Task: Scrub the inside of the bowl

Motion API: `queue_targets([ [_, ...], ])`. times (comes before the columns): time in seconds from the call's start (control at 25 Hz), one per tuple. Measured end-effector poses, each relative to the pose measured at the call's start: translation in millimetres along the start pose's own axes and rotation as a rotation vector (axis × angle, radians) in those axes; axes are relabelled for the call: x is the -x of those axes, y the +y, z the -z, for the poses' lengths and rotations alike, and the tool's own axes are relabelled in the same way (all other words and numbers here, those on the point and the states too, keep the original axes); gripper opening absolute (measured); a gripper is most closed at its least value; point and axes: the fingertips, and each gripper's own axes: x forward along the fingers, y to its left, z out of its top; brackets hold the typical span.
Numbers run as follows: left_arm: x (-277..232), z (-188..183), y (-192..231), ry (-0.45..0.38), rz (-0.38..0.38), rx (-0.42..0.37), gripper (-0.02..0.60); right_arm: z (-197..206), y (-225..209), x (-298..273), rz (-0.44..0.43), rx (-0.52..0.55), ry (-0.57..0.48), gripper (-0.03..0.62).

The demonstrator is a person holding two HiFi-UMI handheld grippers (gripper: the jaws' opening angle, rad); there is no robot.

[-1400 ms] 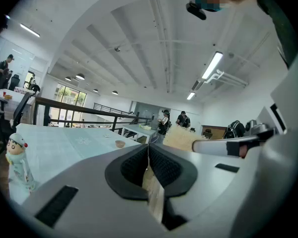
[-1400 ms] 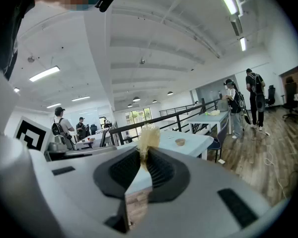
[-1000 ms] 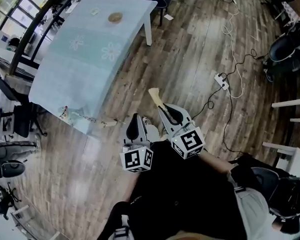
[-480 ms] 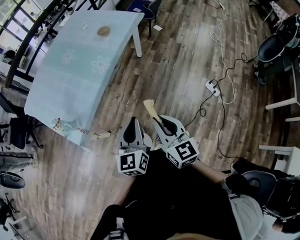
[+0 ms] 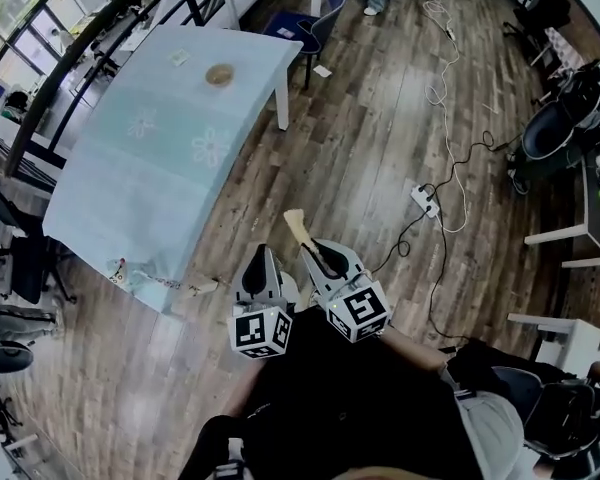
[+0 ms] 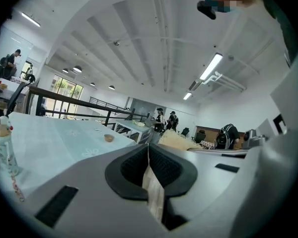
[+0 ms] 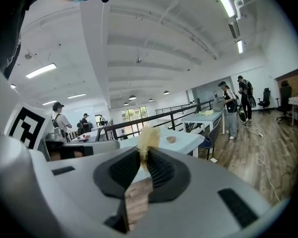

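A small brown bowl (image 5: 219, 74) sits far off on the pale blue table (image 5: 130, 188); it also shows tiny as the bowl (image 6: 108, 138) and the bowl (image 7: 171, 139) in the gripper views. Both grippers are held close to the person's body, over the wooden floor and well short of the table. My right gripper (image 5: 316, 252) is shut on a straw-coloured brush (image 5: 297, 222), whose bristles (image 7: 148, 138) stick out past the jaws. My left gripper (image 5: 259, 261) is shut with nothing in it, its pads (image 6: 139, 165) pressed together.
A small bottle (image 5: 121, 267) stands at the table's near corner. A power strip (image 5: 423, 199) with trailing cables lies on the floor to the right. A blue chair (image 5: 312, 20) stands by the table's far end. Office chairs and desks line both sides; people stand far off.
The head view has swung, so the table and floor shift in the picture. Both grippers stay close to the body, drifting slightly left and down. The brush stays held.
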Motion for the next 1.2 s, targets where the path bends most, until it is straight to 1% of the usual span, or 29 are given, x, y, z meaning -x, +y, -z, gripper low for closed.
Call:
queue_targets([
  [0.16,-38.3,-25.5,20.6,-0.030,0.030,-0.008,0.020,-20.7,-11.1,-45.1,0.015,0.011,0.008,0.049],
  [0.4,-87.0,-49.8,60.1,-0.042,0.070,-0.024,0.020,-39.2,-15.2,-102.4,0.038,0.017,0.000,0.049],
  [0.56,-104.9,-58.9,81.6,-0.033,0.098,-0.046,0.018,-43.7,-14.0,-132.0,0.057,-0.001,-0.002,0.049],
  [0.64,-112.6,-59.2,94.4,-0.017,0.093,-0.048,0.018,-46.1,-10.9,-145.2,0.059,-0.005,0.002,0.049],
  [0.72,-115.7,-57.2,103.3,0.001,0.083,-0.032,0.020,-44.9,-7.8,-151.8,0.057,-0.009,0.017,0.049],
  [0.84,-124.9,-57.6,108.7,0.016,0.087,-0.017,0.018,-43.5,-13.0,-161.3,0.072,-0.024,0.024,0.049],
  [1.04,-152.9,-55.9,107.8,0.056,0.119,-0.029,0.020,-44.7,-33.5,-177.2,0.099,-0.046,0.041,0.049],
  [1.2,-178.0,-58.0,108.5,0.067,0.105,-0.029,0.020,-48.4,-55.7,-192.6,0.098,-0.062,0.045,0.049],
])
